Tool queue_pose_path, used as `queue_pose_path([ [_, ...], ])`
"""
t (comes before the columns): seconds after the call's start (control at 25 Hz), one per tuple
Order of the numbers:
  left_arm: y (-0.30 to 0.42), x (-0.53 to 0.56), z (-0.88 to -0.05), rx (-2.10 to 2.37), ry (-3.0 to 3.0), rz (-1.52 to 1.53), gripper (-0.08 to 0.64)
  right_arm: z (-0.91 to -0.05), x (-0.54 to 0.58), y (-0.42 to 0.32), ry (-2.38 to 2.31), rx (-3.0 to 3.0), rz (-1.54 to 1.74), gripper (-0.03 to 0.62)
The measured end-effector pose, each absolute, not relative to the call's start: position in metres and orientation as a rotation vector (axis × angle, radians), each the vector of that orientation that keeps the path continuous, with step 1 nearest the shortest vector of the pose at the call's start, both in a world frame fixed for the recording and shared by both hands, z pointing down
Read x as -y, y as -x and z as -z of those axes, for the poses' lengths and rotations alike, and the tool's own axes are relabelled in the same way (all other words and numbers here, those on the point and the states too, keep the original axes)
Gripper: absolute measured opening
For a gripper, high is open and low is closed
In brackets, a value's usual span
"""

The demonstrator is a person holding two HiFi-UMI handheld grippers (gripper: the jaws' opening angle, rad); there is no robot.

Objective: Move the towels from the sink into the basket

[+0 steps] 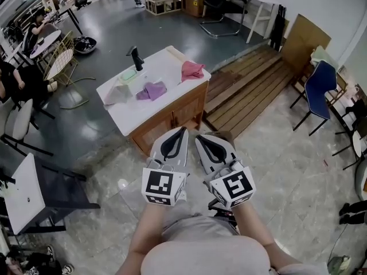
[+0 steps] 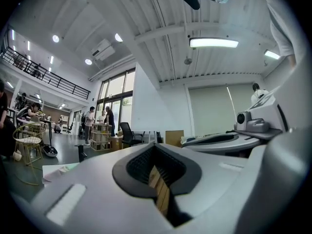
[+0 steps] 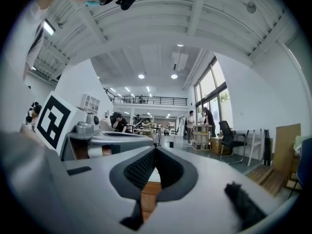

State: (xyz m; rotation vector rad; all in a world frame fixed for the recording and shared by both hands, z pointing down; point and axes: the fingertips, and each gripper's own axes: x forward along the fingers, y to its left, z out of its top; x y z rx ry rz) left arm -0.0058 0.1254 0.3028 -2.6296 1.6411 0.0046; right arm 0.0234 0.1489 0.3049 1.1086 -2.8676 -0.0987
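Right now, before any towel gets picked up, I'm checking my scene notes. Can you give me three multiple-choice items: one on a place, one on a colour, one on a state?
1. In the head view, where on the white counter does the pink towel lie?
A. At its left end
B. In its very middle
C. At its right-hand corner

2. What colour is the towel lying near the middle of the counter?
A. Yellow
B. Purple
C. Black

3. How do the left gripper and the right gripper stand?
A. Both shut, with nothing held
B. Both wide open
C. Each shut on a towel

Answers:
1 C: the pink towel is bunched at the right-hand corner.
2 B: the middle towel is plainly purple.
3 A: each gripper view shows its jaws together with no cloth between them.
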Motion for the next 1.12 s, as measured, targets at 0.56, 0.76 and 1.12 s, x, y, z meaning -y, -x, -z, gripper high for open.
queue_pose_path([
  [0.56, 0.043, -0.036, -0.310, -1.561, 2.701, -0.010, 0.005, -0.313, -0.054, 0.013, -1.193, 2.792, 0.091, 0.017],
  [0.76, 0.051, -0.016, -0.311, -1.524, 2.723, -0.016, 0.005, -0.312, -0.032, 0.021, -1.229, 2.768, 0.102, 0.017],
  [1.12, 0.063, 0.004, -0.316, -1.530, 2.742, -0.025, 0.005, -0.313, -0.012, 0.024, -1.246, 2.736, 0.102, 0.017],
])
